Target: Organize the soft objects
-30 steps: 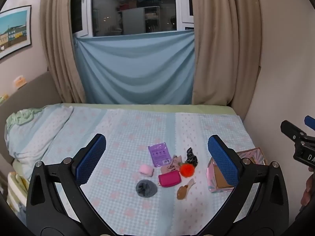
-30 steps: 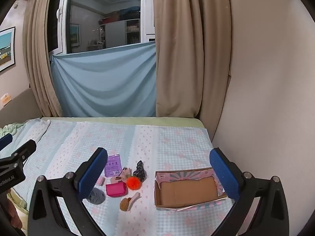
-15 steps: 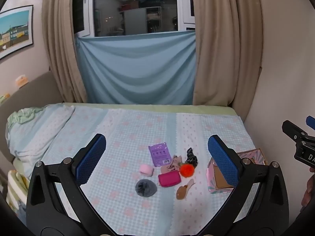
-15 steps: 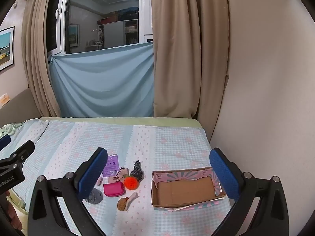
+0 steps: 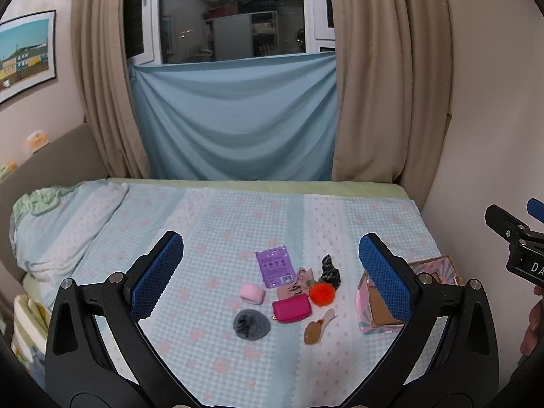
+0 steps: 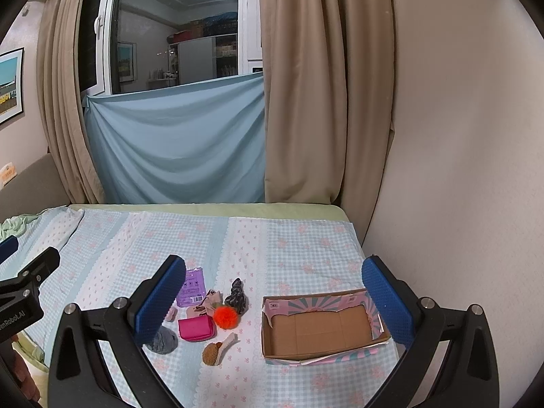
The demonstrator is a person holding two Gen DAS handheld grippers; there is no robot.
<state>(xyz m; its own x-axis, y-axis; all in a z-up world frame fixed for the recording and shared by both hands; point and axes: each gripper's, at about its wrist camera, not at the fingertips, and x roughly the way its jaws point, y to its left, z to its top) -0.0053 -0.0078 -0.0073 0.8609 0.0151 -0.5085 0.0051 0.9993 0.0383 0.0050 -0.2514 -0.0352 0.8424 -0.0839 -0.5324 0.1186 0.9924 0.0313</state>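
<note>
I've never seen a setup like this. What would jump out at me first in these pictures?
Probably the bright orange pompom in a small huddle of soft things on the checked bedspread, right beside a magenta zip pouch. To the right of them sits an open cardboard box with nothing inside. Framing each view are blue-padded fingers: the left hand-held gripper and right hand-held gripper, both spread wide and holding nothing.

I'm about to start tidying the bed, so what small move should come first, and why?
Probably lower the right tool toward the orange pom-pom: both tools are open and holding nothing, the cardboard box has nothing in it, and the pom-pom is among the pile's nearest pieces to the box.
</note>
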